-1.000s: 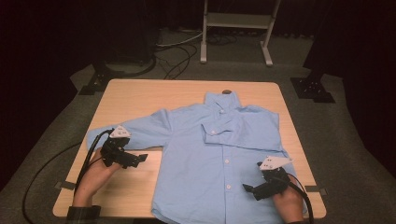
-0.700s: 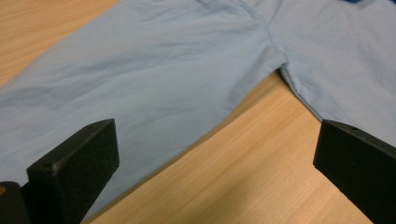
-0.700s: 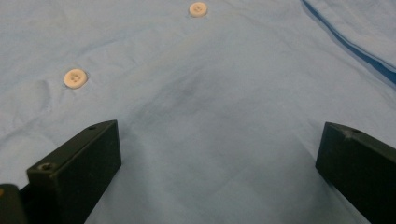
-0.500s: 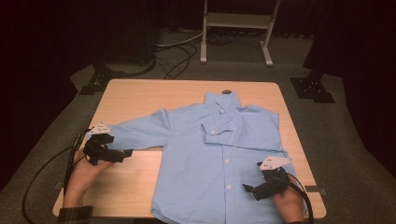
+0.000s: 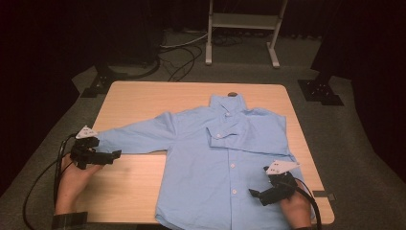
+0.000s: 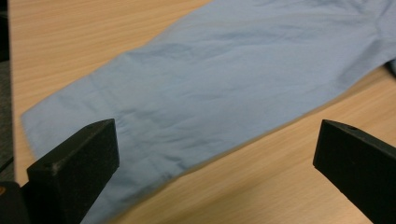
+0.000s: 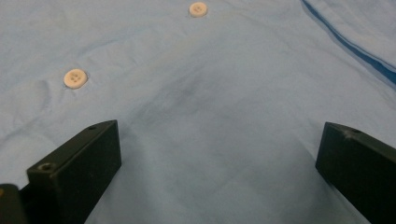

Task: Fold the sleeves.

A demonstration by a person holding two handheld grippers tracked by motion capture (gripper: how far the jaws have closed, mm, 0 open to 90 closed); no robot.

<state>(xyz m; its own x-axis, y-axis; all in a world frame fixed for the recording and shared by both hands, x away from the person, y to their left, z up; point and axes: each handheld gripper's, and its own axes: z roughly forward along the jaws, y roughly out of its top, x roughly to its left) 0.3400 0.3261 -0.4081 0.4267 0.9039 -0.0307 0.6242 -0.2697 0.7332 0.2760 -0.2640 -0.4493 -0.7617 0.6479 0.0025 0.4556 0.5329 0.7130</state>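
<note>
So my left tongs (image 5: 116,154) are wide open, jaws spread far apart, hovering just off the cuff end of the shirt's outstretched sleeve (image 5: 136,137). In the left gripper view the sleeve (image 6: 224,88) runs diagonally across between the jaws, flat on the wood, with the cuff end near the left jaw. Nothing gripped there.

My right tongs (image 5: 253,192) are open too, both jaws well apart, parked over the lower front of the blue shirt (image 5: 225,163), near its hem on my right side. In the right gripper view I've got plain blue cloth between the jaws and two white buttons (image 7: 75,78) a bit further ahead. I can't tell if the jaws touch the fabric.

The shirt itself lies face up, buttoned, on the wooden table (image 5: 143,98), collar pointing away from me. One sleeve is folded across the chest, the other stretches out toward my left hand (image 5: 72,179). Beyond the table there's dark floor with cables (image 5: 177,57) and a white stand (image 5: 242,21).
</note>
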